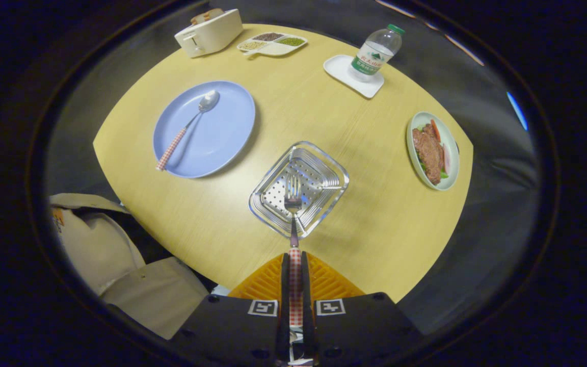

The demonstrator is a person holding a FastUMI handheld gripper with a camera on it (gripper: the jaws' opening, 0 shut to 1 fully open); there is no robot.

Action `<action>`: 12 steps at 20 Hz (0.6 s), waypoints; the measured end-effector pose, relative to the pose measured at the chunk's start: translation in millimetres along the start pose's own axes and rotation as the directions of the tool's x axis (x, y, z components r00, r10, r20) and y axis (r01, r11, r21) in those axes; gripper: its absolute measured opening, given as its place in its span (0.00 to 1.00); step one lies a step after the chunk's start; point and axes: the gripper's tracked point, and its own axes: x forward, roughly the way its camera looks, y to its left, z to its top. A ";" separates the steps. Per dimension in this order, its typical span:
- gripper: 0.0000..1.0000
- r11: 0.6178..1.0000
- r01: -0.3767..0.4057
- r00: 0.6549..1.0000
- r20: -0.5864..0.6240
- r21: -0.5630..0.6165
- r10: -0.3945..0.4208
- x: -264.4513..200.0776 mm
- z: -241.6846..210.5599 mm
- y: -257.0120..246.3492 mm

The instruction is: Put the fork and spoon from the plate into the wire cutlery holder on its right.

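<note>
1. Gripper point(295, 262) fingers clamped on fork point(293, 204) handle, tines over the wire holder point(324, 168).
2. Spoon point(191, 122) on blue plate point(222, 142), left of holder.
3. Holder on wooden table point(375, 214); bottle point(377, 52) beyond holder.

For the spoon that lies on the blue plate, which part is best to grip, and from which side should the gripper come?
Probably the checked handle of the spoon, near its free end past the blue plate's rim, coming from above with fingers across it. The handle is straight and narrow; the bowl is wide and rounded. The gripper is shut on the fork over the wire holder.
</note>
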 end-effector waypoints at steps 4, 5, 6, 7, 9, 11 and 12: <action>0.21 1.000 0.001 0.999 0.037 0.025 -0.002 -4.0 14.0 -2.1; 0.22 0.999 -0.007 0.999 0.053 0.038 0.005 -4.8 17.6 0.0; 0.23 0.999 -0.007 0.997 0.073 0.049 0.004 -7.0 21.2 -1.4; 0.32 0.998 -0.014 0.995 0.097 0.061 0.008 -9.2 25.6 -0.3; 0.51 0.995 -0.014 0.987 0.159 0.098 -0.002 -15.3 34.2 -1.6; 0.71 0.989 -0.018 0.969 0.245 0.146 -0.018 -22.1 47.2 0.9; 0.80 0.985 -0.022 0.954 0.297 0.169 -0.029 -27.4 56.5 3.4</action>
